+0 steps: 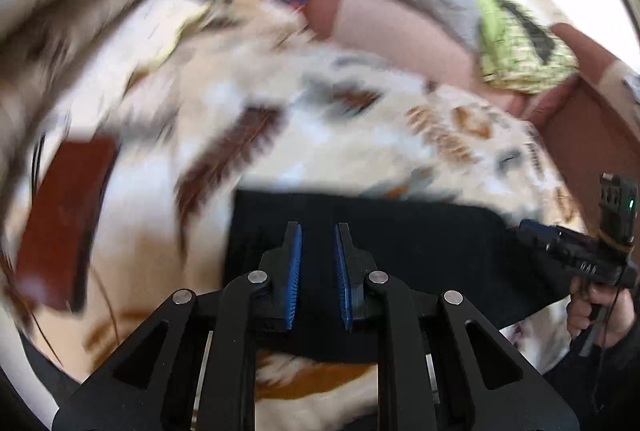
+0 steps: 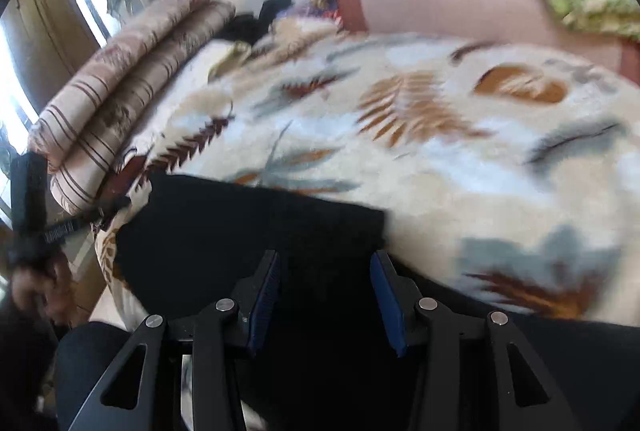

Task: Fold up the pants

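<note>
On the bed's leaf-print blanket the black pants lie flat as a dark folded panel. The left claw hangs above them, jaws narrowly parted, pinching nothing. The right claw sits over the same cloth, jaws spread wide and empty. Striped folded bedding lies beyond.

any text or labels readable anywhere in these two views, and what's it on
Nothing can be read for certain.
Pale lettering on the right gripper's body, seen from the left wrist: too small and blurred to read.
A pale printed strip on the left gripper's body, seen from the right wrist: blurred, unreadable.
The black pants, the leaf-print blanket and the striped folded bedding show no text.
</note>
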Motion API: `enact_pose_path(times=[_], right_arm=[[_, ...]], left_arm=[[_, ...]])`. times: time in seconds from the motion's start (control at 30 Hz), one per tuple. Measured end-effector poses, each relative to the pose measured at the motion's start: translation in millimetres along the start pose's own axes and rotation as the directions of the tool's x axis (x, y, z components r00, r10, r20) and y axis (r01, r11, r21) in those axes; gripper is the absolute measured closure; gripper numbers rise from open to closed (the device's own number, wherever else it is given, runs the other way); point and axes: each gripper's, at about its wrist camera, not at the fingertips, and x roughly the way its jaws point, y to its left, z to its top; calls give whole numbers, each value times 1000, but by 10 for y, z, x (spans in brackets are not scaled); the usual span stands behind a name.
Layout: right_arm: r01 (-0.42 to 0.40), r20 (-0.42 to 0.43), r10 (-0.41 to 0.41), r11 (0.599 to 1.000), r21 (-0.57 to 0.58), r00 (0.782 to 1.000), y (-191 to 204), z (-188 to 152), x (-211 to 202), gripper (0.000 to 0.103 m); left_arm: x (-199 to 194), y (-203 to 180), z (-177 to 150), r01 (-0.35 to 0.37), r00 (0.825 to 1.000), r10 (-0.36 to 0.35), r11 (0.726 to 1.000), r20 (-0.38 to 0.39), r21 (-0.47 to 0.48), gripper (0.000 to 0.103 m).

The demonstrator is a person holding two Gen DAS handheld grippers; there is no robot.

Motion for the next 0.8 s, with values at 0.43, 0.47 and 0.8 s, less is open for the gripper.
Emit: enact_pose_path(times=[0.43, 0.47, 0.8], right_arm=[[91, 149, -217, 805, 587, 965, -1847, -1264, -2476, 57], [13, 182, -160, 785, 619, 970, -1894, -1363, -2483, 57], [-290, 319, 20, 475, 831, 947, -2072, -2026, -1872, 57]], left_arm=[[1236, -1928, 102, 323, 916, -305, 946, -260, 28, 54], [1403, -1928, -20, 308, 914, -289, 951, -287, 25, 54], [1565, -1844, -81, 251, 929, -244, 968, -280, -14, 54]])
